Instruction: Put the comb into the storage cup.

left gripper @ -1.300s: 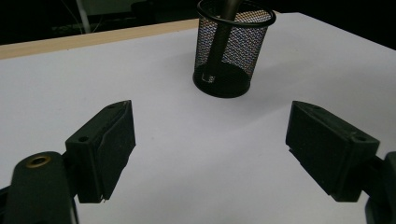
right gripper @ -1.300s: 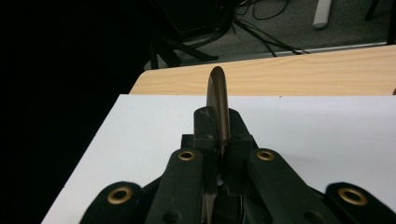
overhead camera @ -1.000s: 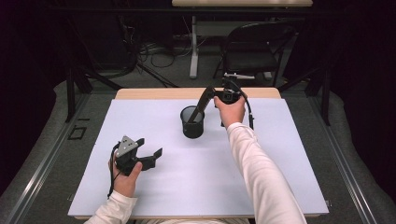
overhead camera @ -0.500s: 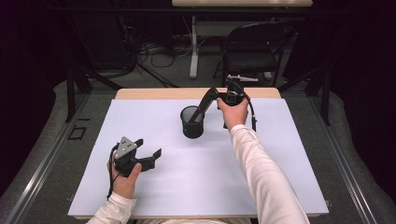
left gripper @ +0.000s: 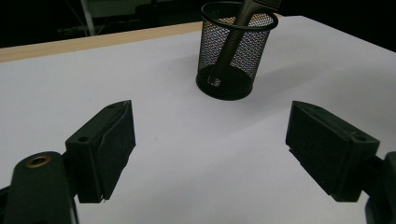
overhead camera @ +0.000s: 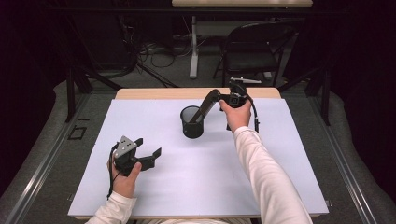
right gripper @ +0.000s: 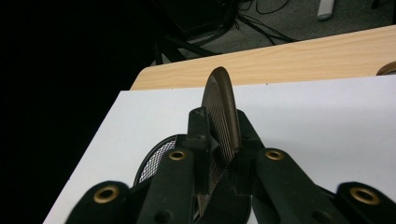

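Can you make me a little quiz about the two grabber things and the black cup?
1. True or false: the left gripper is pinching something.
2. What does the right gripper hold? A) a red pencil B) a dark flat tool with a mesh head C) a white cloth
3. Fill in: the tool's lower end sits inside the black wire-mesh ___.

Key:
1. False. Its jaws stand wide apart over the bare white table cover.
2. B. The jaws are shut on the tool's head.
3. cup
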A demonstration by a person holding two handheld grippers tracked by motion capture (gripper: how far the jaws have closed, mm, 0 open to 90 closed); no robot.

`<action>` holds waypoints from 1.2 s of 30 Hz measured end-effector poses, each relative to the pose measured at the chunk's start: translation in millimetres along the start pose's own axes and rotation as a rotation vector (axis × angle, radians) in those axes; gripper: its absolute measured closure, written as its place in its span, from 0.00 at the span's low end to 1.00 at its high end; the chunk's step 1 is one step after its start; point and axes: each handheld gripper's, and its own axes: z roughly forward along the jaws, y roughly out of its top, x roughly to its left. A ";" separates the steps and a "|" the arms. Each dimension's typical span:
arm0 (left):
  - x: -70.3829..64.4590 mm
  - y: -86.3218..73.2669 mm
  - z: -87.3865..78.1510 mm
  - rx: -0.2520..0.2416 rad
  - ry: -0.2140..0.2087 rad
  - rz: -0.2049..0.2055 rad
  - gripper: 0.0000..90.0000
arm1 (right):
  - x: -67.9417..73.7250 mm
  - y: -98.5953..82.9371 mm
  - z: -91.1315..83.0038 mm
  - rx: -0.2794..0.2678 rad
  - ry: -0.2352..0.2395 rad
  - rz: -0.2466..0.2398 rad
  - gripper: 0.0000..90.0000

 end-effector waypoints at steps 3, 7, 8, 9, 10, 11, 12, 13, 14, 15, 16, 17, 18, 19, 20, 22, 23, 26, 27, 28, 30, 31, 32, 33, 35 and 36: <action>-0.1 0.1 1.1 0.001 -0.002 0.000 0.18 | 0.4 -0.2 -1.1 0.004 0.007 -0.005 0.85; -0.6 0.7 1.7 0.002 -0.001 0.000 0.18 | 1.3 0.2 -3.4 -0.003 0.013 -0.010 0.82; -0.6 0.7 2.2 -0.001 -0.001 -0.003 0.18 | 2.4 0.8 -5.6 -0.014 0.016 -0.008 0.77; -0.6 0.7 2.2 -0.001 -0.001 -0.003 0.18 | 2.4 0.8 -5.6 -0.014 0.016 -0.008 0.77; -0.2 0.5 2.1 0.003 0.001 -0.006 0.18 | 2.9 1.1 -7.5 -0.027 0.009 -0.026 0.71; -0.2 0.5 2.1 0.003 0.001 -0.006 0.18 | 3.2 1.1 -7.9 -0.033 0.006 -0.033 0.68; -0.2 0.4 1.5 0.004 0.003 -0.009 0.18 | 3.2 1.1 -7.9 -0.033 0.006 -0.033 0.68; 0.0 0.4 1.0 0.000 0.004 -0.011 0.18 | 3.7 1.2 -8.6 -0.037 0.002 -0.039 0.66; 0.3 0.4 1.0 -0.004 0.003 -0.014 0.18 | 3.8 1.2 -9.1 -0.043 0.000 -0.049 0.63; 1.4 0.5 0.9 -0.002 0.006 -0.018 0.18 | 3.8 1.5 -10.6 -0.047 0.004 -0.056 0.60; 1.4 0.5 0.9 -0.002 0.006 -0.018 0.18 | 3.8 1.5 -10.6 -0.047 0.004 -0.056 0.60; 2.0 0.5 1.0 -0.001 0.006 -0.017 0.18 | 3.8 1.5 -11.1 -0.049 0.007 -0.058 0.58; 2.1 0.5 0.9 -0.001 0.007 -0.019 0.18 | 3.9 1.4 -12.1 -0.057 0.001 -0.078 0.53; 2.2 0.6 0.8 -0.002 0.008 -0.020 0.18 | 3.9 1.4 -12.1 -0.057 0.001 -0.078 0.53; 2.2 0.9 0.2 -0.007 0.009 -0.020 0.18 | 4.1 1.2 -12.9 -0.060 -0.011 -0.097 0.50; 2.3 1.0 -0.5 -0.009 0.010 -0.022 0.18 | 4.3 1.3 -13.9 -0.061 -0.017 -0.111 0.47; 2.3 1.0 -0.5 -0.009 0.010 -0.022 0.18 | 4.3 1.3 -13.9 -0.061 -0.017 -0.111 0.47; 2.9 1.1 -0.7 -0.010 0.015 -0.023 0.18 | 4.9 1.1 -17.1 -0.066 -0.023 -0.137 0.43; 2.9 1.1 -0.7 -0.010 0.015 -0.023 0.18 | 4.9 1.1 -17.1 -0.066 -0.023 -0.137 0.43; 3.0 1.0 -0.5 -0.008 0.015 -0.025 0.18 | 5.0 0.9 -18.0 -0.069 -0.029 -0.149 0.43; 2.9 1.0 -0.3 -0.008 0.015 -0.024 0.18 | 4.9 0.0 -19.4 -0.074 -0.038 -0.171 0.44; 2.9 1.0 -0.4 -0.009 0.016 -0.023 0.18 | 4.5 -0.7 -19.9 -0.077 -0.041 -0.187 0.45; 3.0 1.1 -0.4 -0.010 0.016 -0.024 0.18 | 4.0 -1.7 -20.6 -0.065 -0.045 -0.225 0.48; 3.1 1.1 -0.3 -0.011 0.017 -0.025 0.18 | 4.0 -1.7 -20.6 -0.065 -0.045 -0.225 0.48; 3.5 1.2 -0.4 -0.011 0.020 -0.027 0.18 | 4.2 -2.4 -21.1 -0.060 -0.042 -0.254 0.49; 3.5 1.2 -0.4 -0.011 0.022 -0.028 0.18 | 4.9 -2.9 -22.1 -0.064 -0.045 -0.273 0.49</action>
